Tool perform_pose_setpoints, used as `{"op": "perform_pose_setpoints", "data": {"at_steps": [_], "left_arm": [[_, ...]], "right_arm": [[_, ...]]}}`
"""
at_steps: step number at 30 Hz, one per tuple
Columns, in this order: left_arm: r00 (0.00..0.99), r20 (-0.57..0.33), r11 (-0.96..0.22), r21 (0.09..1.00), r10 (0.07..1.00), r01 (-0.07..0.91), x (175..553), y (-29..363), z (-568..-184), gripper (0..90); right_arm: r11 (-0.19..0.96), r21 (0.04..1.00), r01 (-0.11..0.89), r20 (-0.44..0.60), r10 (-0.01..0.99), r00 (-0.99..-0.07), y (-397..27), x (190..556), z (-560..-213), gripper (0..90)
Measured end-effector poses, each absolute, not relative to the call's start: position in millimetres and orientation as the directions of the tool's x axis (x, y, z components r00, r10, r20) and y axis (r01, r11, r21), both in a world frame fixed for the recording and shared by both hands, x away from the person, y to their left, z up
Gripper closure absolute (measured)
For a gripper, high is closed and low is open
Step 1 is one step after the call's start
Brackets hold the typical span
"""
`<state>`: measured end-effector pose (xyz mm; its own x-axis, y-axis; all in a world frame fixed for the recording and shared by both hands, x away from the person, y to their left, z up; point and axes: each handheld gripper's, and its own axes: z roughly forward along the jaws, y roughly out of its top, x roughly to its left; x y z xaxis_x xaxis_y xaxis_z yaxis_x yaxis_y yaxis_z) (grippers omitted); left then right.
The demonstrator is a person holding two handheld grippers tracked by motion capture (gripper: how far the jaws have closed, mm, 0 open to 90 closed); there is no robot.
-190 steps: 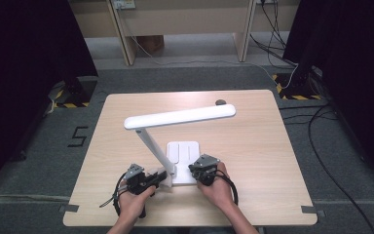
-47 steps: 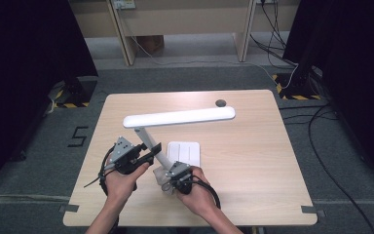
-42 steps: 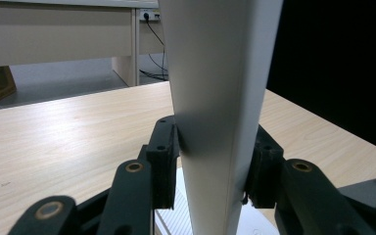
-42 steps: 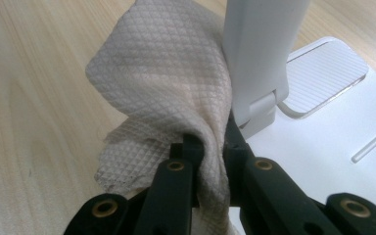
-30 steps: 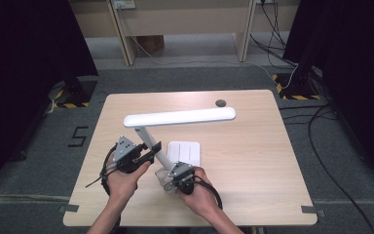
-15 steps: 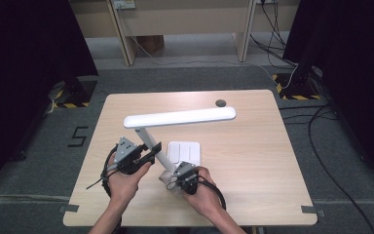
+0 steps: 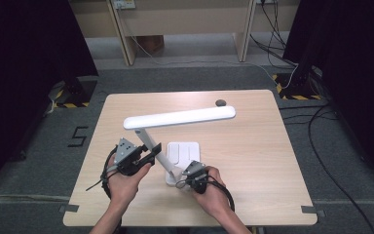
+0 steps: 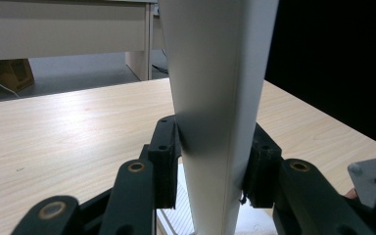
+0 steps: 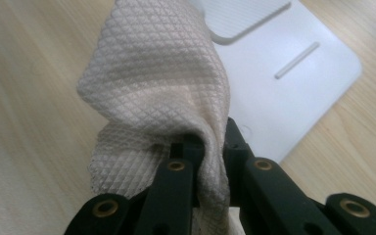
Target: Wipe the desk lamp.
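- The left gripper (image 7: 152, 150) is clamped on the slanted white stem (image 8: 215, 112) of the desk lamp (image 7: 179, 117). Its jaws press both sides of the stem, and the hand (image 7: 124, 180) comes in from the table's near edge, tilted toward the lamp.
- This looks like a wipe-down with the lamp steadied; the stem grip needs to stay firm.
- The lamp's flat base (image 7: 183, 154) sits mid-table, just in front of the right gripper (image 7: 181, 178).
- The right gripper pinches a cream waffle-weave cloth (image 9: 161, 93), bunched just beside the base's near corner.
- The next move probably calls for pressing the cloth flat and sweeping it across the base.
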<state>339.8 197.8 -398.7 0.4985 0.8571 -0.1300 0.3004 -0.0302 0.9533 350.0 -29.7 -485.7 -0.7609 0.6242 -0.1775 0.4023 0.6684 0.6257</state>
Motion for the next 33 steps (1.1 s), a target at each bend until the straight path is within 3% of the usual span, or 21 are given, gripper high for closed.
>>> {"op": "perform_pose_setpoints", "data": {"at_steps": [15, 25, 33], "left_arm": [[0.501, -0.127, -0.034, 0.954, 0.856, 0.299, 338.6, 198.6, -398.5, 62.6], [0.502, -0.131, -0.028, 0.954, 0.855, 0.297, 335.2, 201.4, -395.5, 62.2], [0.499, -0.132, -0.027, 0.954, 0.856, 0.298, 336.1, 201.4, -396.1, 63.0]], "right_arm": [[0.644, 0.619, 0.450, -0.226, 0.694, -0.683, -50.9, 360.5, -485.2, 85.8], [0.577, 0.701, 0.420, -0.148, 0.693, -0.705, -19.7, 367.6, -476.7, 85.7], [0.592, 0.687, 0.420, -0.150, 0.682, -0.716, -0.4, 373.9, -484.0, 85.6]]}}
